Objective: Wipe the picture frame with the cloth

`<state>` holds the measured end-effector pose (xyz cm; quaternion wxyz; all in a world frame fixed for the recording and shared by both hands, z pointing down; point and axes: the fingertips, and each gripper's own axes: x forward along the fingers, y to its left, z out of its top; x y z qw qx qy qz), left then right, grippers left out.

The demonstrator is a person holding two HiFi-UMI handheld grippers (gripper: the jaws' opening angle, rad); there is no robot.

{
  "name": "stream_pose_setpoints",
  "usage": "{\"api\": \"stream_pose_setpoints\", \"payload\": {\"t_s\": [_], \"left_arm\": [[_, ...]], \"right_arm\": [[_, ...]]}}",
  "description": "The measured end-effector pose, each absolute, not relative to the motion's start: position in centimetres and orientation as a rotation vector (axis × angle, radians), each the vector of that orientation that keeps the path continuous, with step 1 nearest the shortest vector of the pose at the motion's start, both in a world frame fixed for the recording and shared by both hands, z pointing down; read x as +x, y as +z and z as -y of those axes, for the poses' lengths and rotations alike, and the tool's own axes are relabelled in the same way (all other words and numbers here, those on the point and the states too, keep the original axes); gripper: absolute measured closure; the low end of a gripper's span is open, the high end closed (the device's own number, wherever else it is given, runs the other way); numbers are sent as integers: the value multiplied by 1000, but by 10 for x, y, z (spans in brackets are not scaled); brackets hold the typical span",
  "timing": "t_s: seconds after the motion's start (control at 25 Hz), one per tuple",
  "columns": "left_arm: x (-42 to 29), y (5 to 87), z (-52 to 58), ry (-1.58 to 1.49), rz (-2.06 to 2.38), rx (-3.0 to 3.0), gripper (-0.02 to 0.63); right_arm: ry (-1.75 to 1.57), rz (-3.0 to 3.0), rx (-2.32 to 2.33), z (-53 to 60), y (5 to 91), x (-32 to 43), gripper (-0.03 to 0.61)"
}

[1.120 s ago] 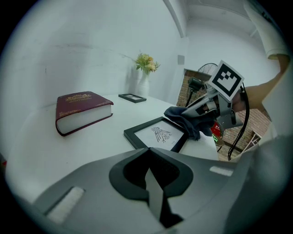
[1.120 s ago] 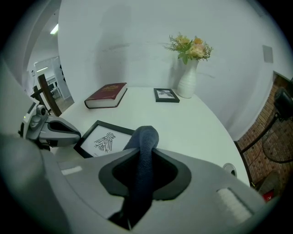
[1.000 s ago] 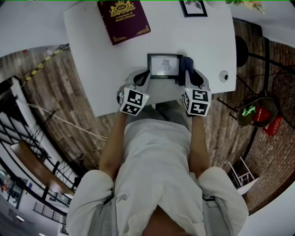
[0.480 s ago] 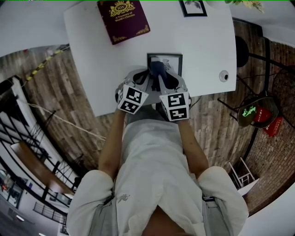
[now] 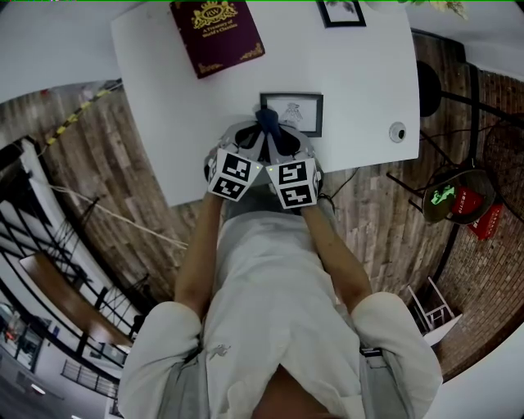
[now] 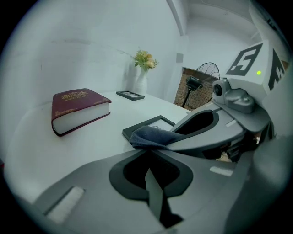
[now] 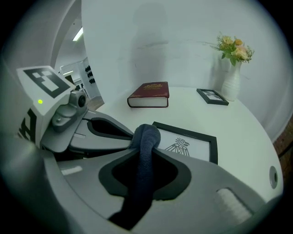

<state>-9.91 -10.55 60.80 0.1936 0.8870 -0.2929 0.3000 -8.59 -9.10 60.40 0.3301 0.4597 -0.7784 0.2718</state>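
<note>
The black picture frame (image 5: 295, 113) with a white drawing lies flat on the white table (image 5: 164, 106); it also shows in the right gripper view (image 7: 192, 141). My right gripper (image 5: 277, 135) (image 7: 145, 141) is shut on a dark blue cloth (image 7: 145, 151) whose bunched end rests on the frame's near left part (image 5: 267, 121). My left gripper (image 5: 255, 135) (image 6: 147, 153) sits right beside it with jaws shut, tips at the frame's near left corner (image 6: 132, 132). The cloth (image 6: 151, 136) covers those tips, so what they touch is hidden.
A maroon book (image 5: 218, 34) lies at the table's back left. A small second frame (image 5: 343, 13) and a white vase of flowers (image 7: 230, 77) stand at the back. A small round white object (image 5: 398, 134) sits near the right edge. A fan (image 6: 206, 77) stands beyond the table.
My right gripper has swept left across the frame with the cloth, from its right edge to beside the left gripper. The left gripper has stayed put.
</note>
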Motion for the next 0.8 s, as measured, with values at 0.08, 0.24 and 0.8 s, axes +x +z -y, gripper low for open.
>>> {"api": "stream_pose_setpoints", "payload": {"t_s": [0.08, 0.24, 0.8], "left_arm": [[-98, 608, 105, 847, 823, 2493, 594], [-98, 609, 105, 858, 827, 2498, 594], [-99, 608, 104, 868, 828, 2503, 594]], "right_arm": [[681, 2022, 1203, 90, 604, -84, 517], [662, 2002, 1224, 90, 605, -72, 515], [655, 1920, 1365, 85, 604, 9, 515]]}}
